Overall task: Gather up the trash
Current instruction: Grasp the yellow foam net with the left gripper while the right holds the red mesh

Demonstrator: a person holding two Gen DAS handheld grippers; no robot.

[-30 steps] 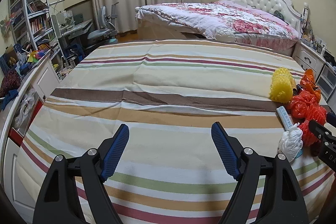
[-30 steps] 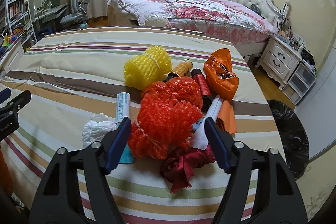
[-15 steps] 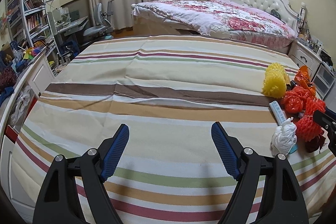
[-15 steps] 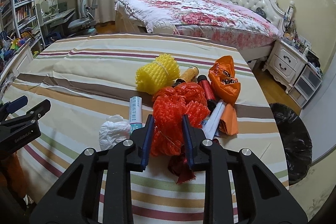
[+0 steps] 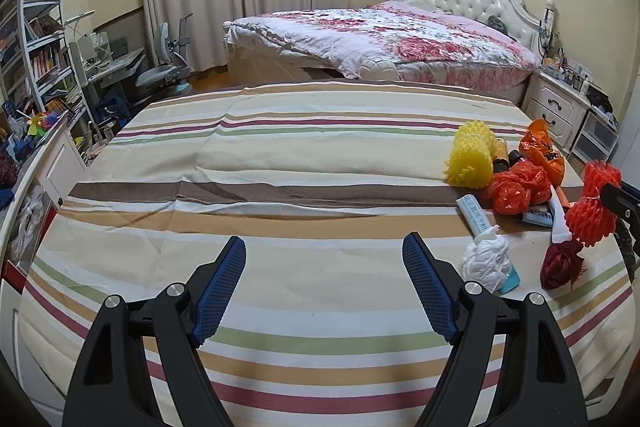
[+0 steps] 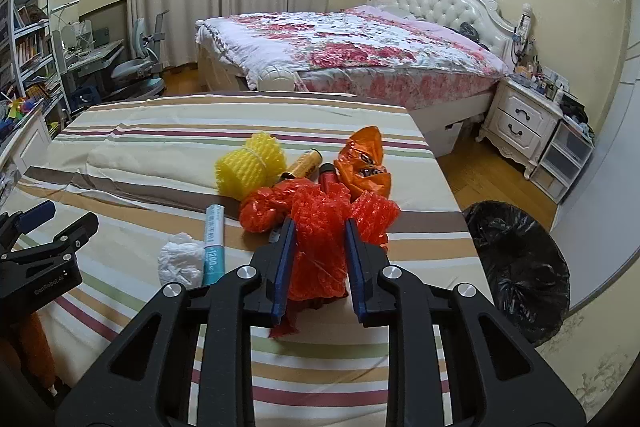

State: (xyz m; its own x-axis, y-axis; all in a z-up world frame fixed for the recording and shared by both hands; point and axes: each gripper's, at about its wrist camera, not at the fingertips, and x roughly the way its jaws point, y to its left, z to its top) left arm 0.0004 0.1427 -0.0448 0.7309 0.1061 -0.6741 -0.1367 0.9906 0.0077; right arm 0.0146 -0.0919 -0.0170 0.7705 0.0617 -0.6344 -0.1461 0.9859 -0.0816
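My right gripper has a red foam net between its blue pads; the jaws are still closing and squeeze it. The left wrist view shows this net raised above the pile at the far right. On the striped bed cover lie a yellow foam net, a crumpled red-orange bag, an orange wrapper, a white tissue wad, a white and blue tube and a dark red ribbon. My left gripper hangs open and empty over bare cover, left of the pile.
A bin lined with a black bag stands on the floor to the right of the bed. A floral bed and white nightstand are behind. Shelves and a desk line the left wall.
My right gripper has shut on the red foam net and lifted it off the pile. The left gripper drew back a little and stayed open.
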